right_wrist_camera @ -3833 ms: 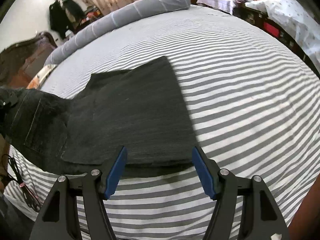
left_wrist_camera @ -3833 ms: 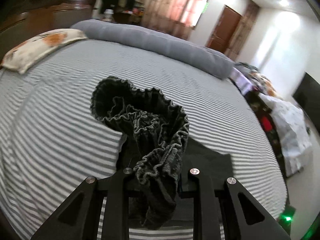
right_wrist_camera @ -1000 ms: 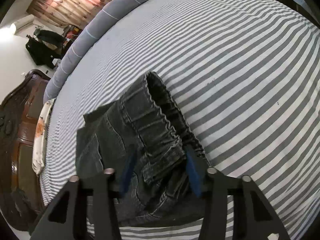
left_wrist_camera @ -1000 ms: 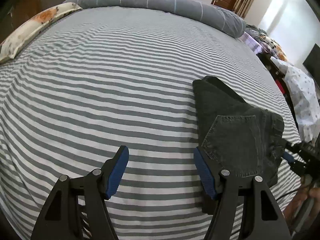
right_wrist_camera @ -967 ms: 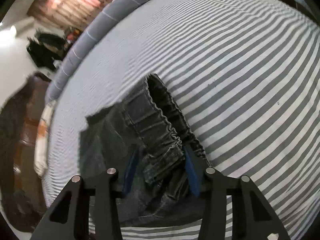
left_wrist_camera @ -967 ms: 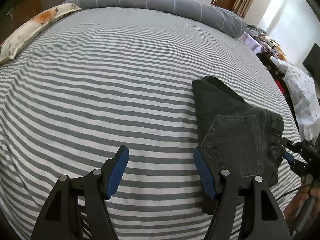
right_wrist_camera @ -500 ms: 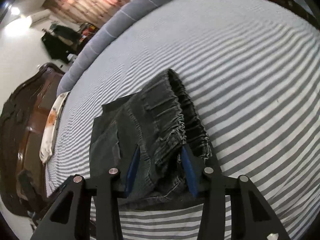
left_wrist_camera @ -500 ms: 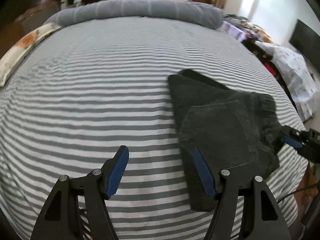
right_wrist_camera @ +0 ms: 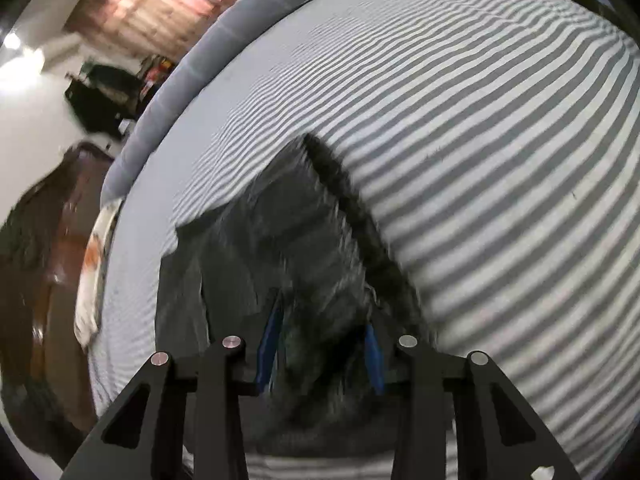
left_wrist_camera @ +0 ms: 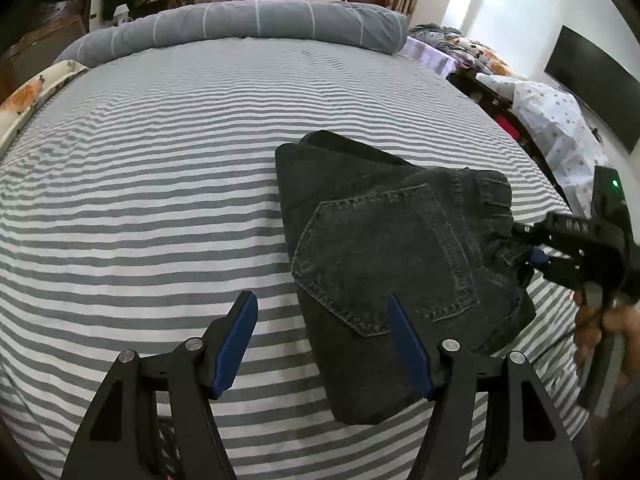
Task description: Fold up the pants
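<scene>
Dark grey denim pants (left_wrist_camera: 384, 248) lie folded into a compact stack on the striped bed (left_wrist_camera: 140, 168), back pocket facing up. My left gripper (left_wrist_camera: 320, 320) hovers open over the stack's near-left edge, its right pad above the denim and its left pad above bare sheet, nothing held. A hand (left_wrist_camera: 600, 320) brings my right gripper (left_wrist_camera: 532, 248) in from the right at the waistband. In the blurred right wrist view, the bunched waistband of the pants (right_wrist_camera: 304, 240) fills the gap of the right gripper (right_wrist_camera: 322, 346); its jaws are closing and the blue pads press the fabric.
A long grey bolster (left_wrist_camera: 256, 28) lies across the far side of the bed, and a patterned pillow (left_wrist_camera: 28, 100) sits at the far left. A dark wooden headboard (right_wrist_camera: 48, 260) stands behind. Furniture draped in a spotted cloth (left_wrist_camera: 560, 120) and a wall TV (left_wrist_camera: 592, 80) are beyond the right edge.
The left gripper has shifted right, so the pants now sit nearer the centre of its view. The right gripper's jaws have narrowed around the waistband, and its view has blurred.
</scene>
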Action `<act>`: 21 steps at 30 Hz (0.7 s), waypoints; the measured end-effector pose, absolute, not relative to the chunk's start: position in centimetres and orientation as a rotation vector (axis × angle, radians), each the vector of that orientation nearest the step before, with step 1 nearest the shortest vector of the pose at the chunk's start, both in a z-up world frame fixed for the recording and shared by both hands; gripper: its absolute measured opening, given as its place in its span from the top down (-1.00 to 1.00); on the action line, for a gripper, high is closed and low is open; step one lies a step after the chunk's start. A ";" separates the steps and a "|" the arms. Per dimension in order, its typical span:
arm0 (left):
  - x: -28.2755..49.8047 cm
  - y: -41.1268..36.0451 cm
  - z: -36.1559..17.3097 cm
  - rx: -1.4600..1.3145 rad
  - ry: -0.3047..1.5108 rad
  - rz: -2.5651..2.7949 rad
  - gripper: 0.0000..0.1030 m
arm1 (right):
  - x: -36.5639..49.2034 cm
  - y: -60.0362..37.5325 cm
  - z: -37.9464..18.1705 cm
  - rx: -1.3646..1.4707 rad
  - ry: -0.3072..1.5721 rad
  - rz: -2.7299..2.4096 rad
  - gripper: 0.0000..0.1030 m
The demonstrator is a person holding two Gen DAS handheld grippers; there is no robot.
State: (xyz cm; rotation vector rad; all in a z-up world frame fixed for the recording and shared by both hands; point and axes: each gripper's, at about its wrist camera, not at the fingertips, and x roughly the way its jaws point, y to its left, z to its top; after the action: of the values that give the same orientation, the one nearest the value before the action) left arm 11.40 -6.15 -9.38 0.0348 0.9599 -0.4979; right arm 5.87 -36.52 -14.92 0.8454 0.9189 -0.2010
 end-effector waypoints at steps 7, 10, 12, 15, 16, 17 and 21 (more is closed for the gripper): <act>11.3 -5.7 -9.1 0.001 0.947 -0.503 -0.32 | 3.5 -35.7 -10.1 0.821 0.837 -0.155 0.79; 11.1 -5.6 -8.9 -0.008 0.937 -0.531 -0.32 | 2.2 -35.2 -8.3 0.795 0.804 -0.156 0.79; 10.9 -5.9 -9.0 0.014 0.945 -0.553 -0.32 | 1.6 -34.8 -8.6 0.746 0.827 -0.179 0.79; 10.7 -6.7 -9.7 0.065 0.972 -0.574 -0.32 | 1.4 -34.6 -11.7 0.705 0.913 -0.229 0.80; 10.6 -6.9 -10.0 0.087 0.980 -0.582 -0.32 | 1.3 -34.7 -12.5 0.699 0.928 -0.241 0.80; 10.4 -7.3 -10.3 0.117 0.989 -0.583 -0.32 | 1.5 -34.7 -13.5 0.691 0.945 -0.256 0.80; 10.0 -8.6 -11.7 0.219 1.021 -0.576 -0.32 | 2.5 -34.0 -14.5 0.588 0.967 -0.283 0.78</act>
State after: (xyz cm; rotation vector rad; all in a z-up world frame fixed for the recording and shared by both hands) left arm 9.95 -8.56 -11.69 0.2192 1.0214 -0.5761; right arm 2.46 -34.02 -14.53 0.5881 0.9673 -0.2833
